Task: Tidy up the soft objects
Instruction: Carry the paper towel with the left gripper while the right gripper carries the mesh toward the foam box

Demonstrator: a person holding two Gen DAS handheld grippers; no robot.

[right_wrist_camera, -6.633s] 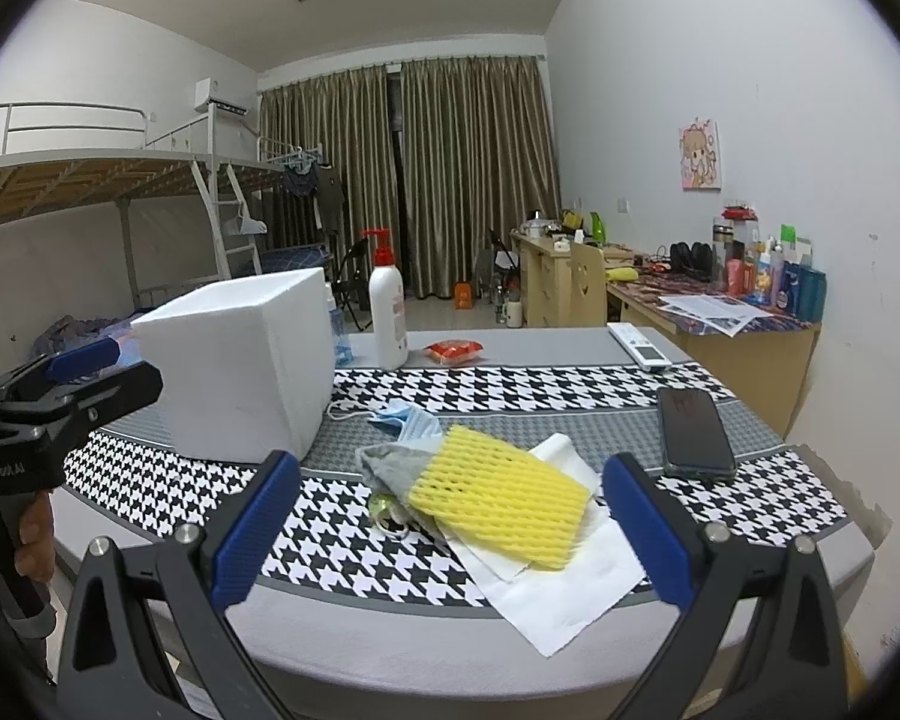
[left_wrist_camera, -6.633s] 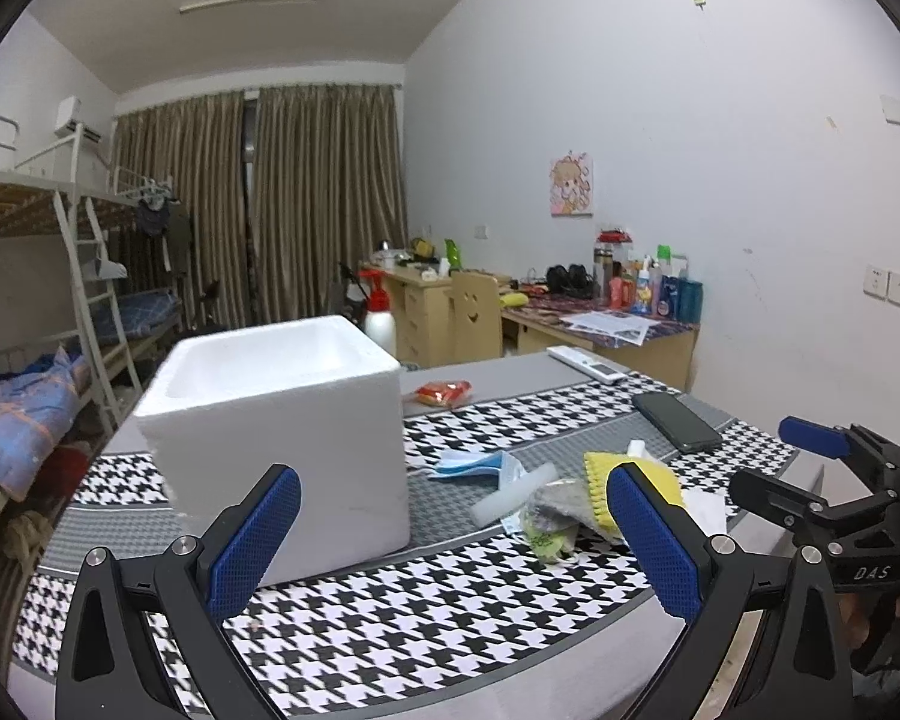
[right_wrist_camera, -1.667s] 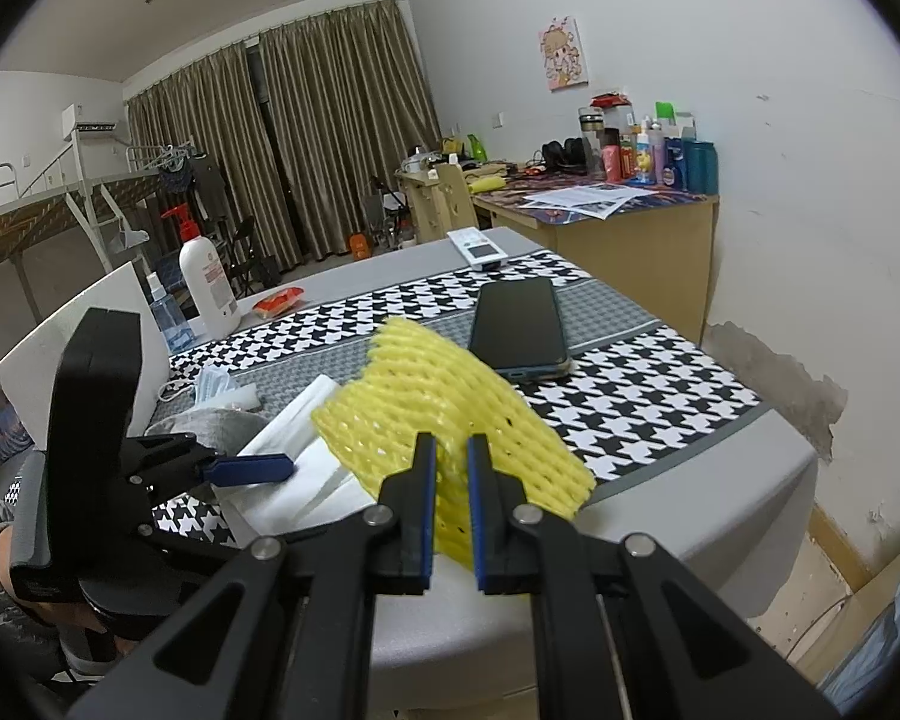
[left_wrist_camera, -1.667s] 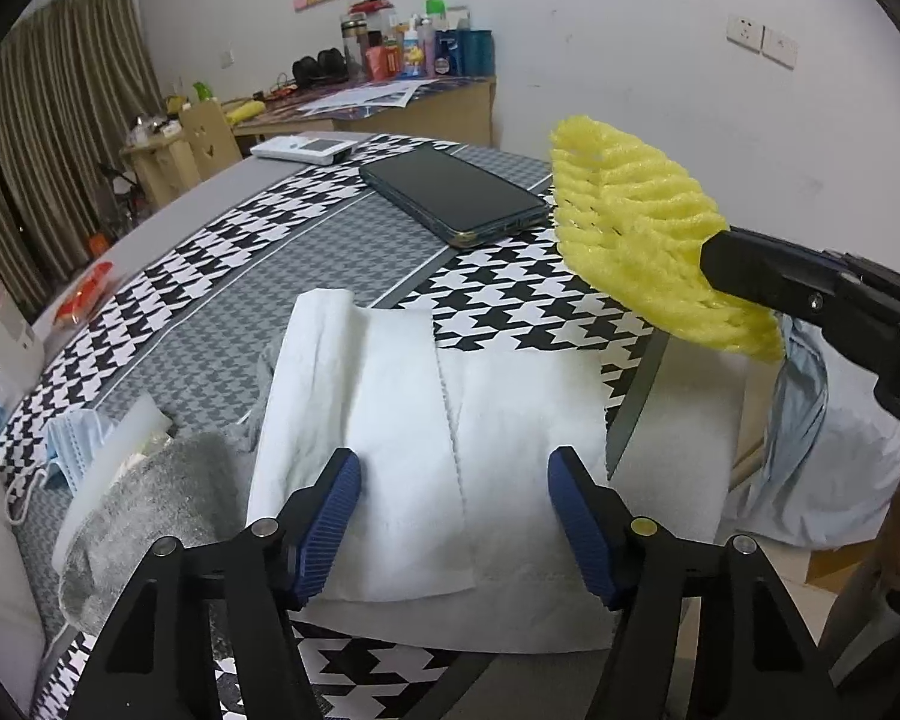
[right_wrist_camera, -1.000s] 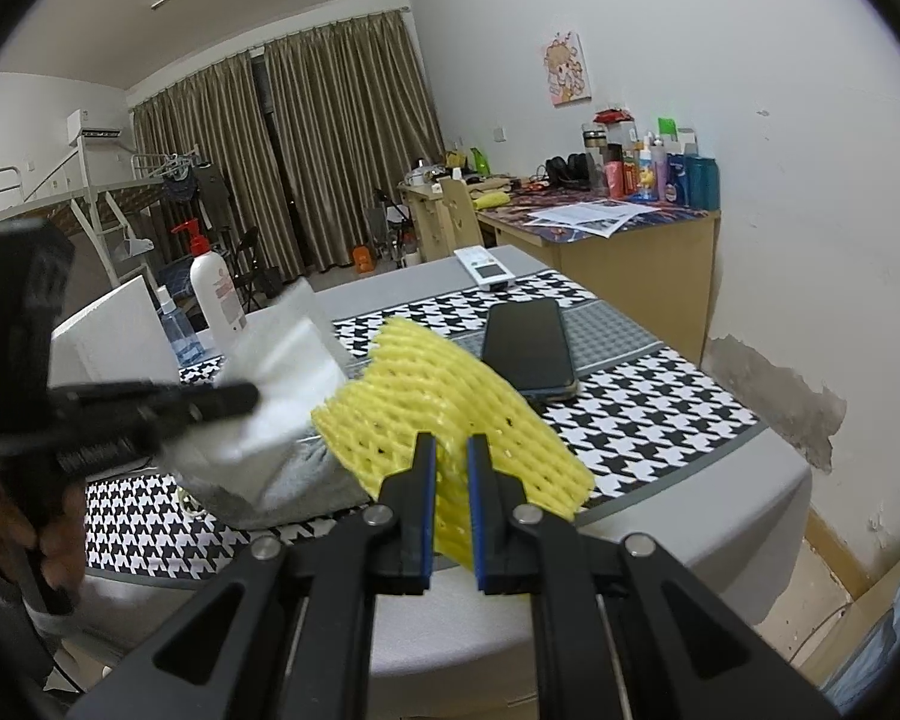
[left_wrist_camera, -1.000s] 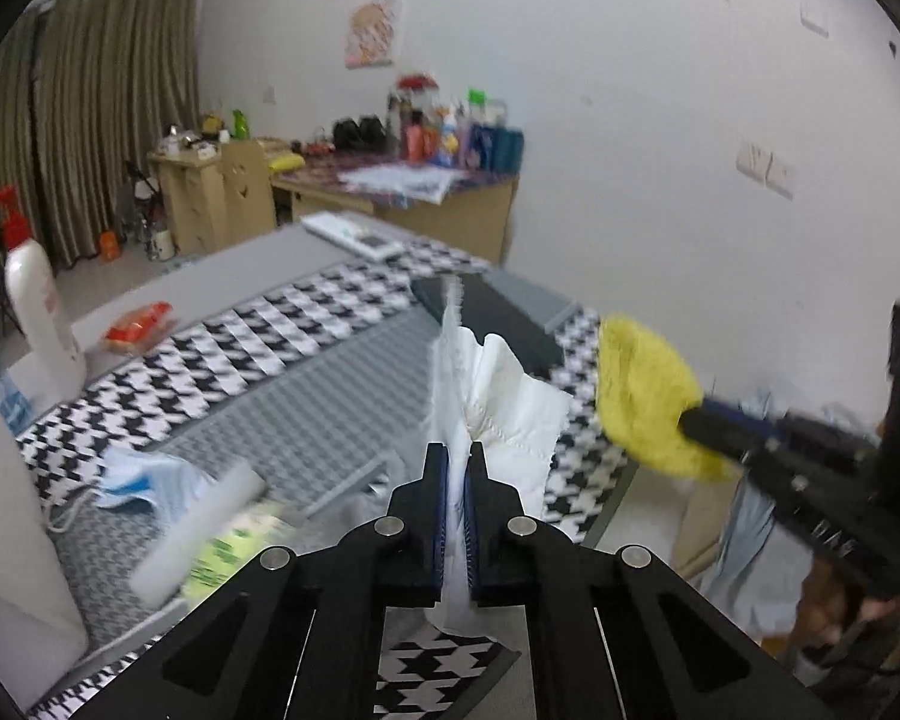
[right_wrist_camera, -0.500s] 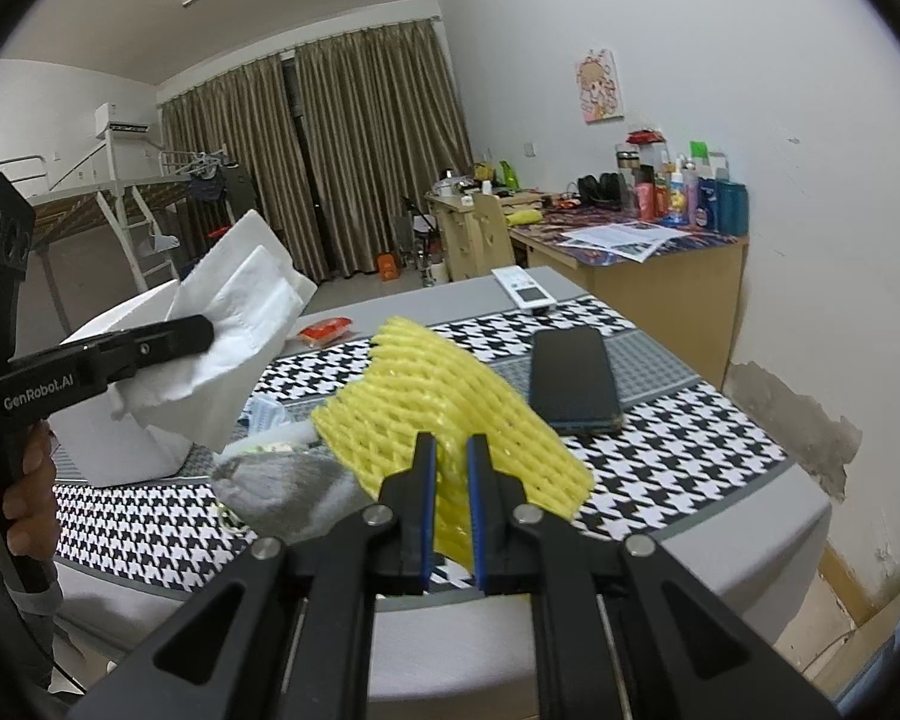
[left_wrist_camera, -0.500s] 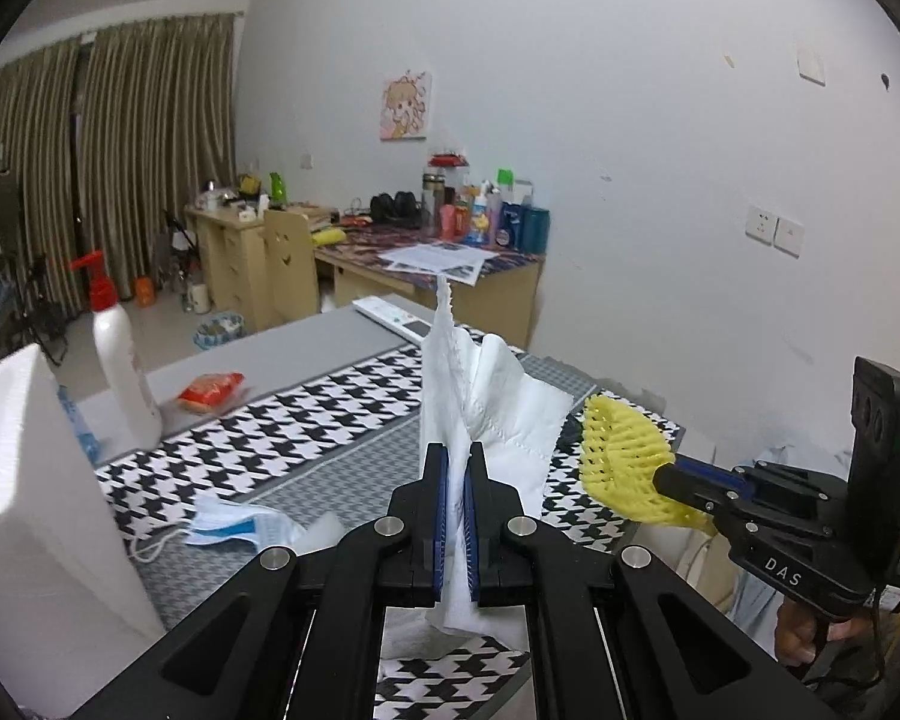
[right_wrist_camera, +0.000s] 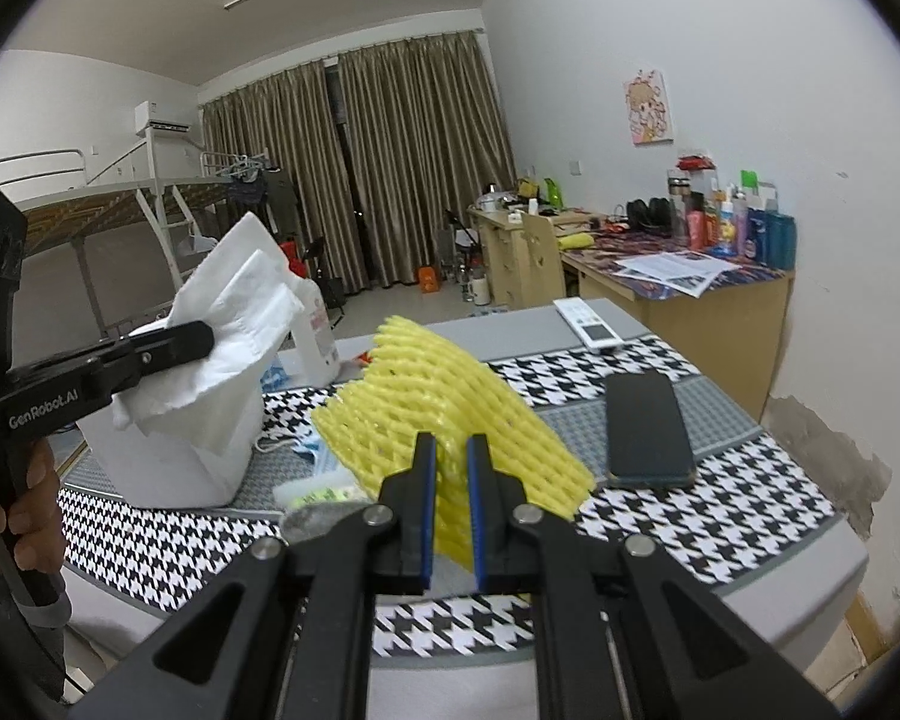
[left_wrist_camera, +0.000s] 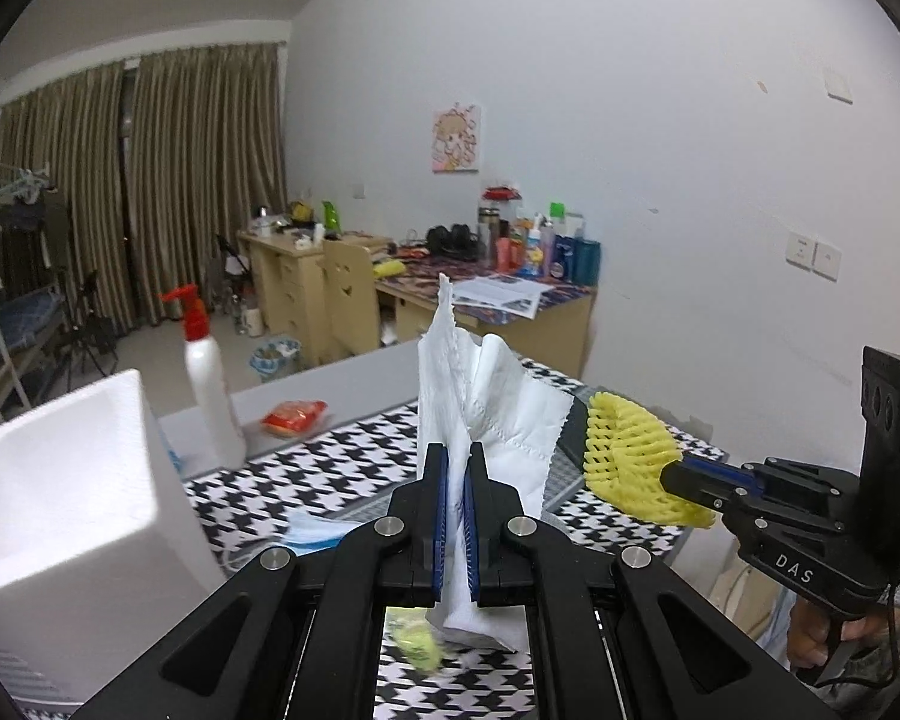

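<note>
My left gripper [left_wrist_camera: 456, 459] is shut on a white paper towel [left_wrist_camera: 498, 414] and holds it in the air above the houndstooth table [left_wrist_camera: 330, 462]; the same towel [right_wrist_camera: 234, 324] hangs from that gripper [right_wrist_camera: 207, 333] at the left of the right wrist view. A yellow foam net [right_wrist_camera: 444, 420] is pinched in my right gripper [right_wrist_camera: 450, 450], also off the table; in the left wrist view the net [left_wrist_camera: 630, 462] shows at the right in that gripper [left_wrist_camera: 669, 474]. A white foam box [left_wrist_camera: 72, 510] stands at the left. A blue face mask [left_wrist_camera: 315, 528], a grey cloth [right_wrist_camera: 312, 519] and a green-yellow item [left_wrist_camera: 417, 642] lie on the table.
A black phone [right_wrist_camera: 645, 426] lies on the table's right side, a remote [right_wrist_camera: 591, 327] farther back. A pump bottle [left_wrist_camera: 210, 384] and a red packet [left_wrist_camera: 294, 414] stand behind the box. A cluttered desk [right_wrist_camera: 678, 282] lines the right wall. A hand [right_wrist_camera: 24, 510] grips the left tool.
Both grippers have risen and drawn back with their loads. The left view has swung left, bringing the foam box and pump bottle into sight. The grips are unchanged.
</note>
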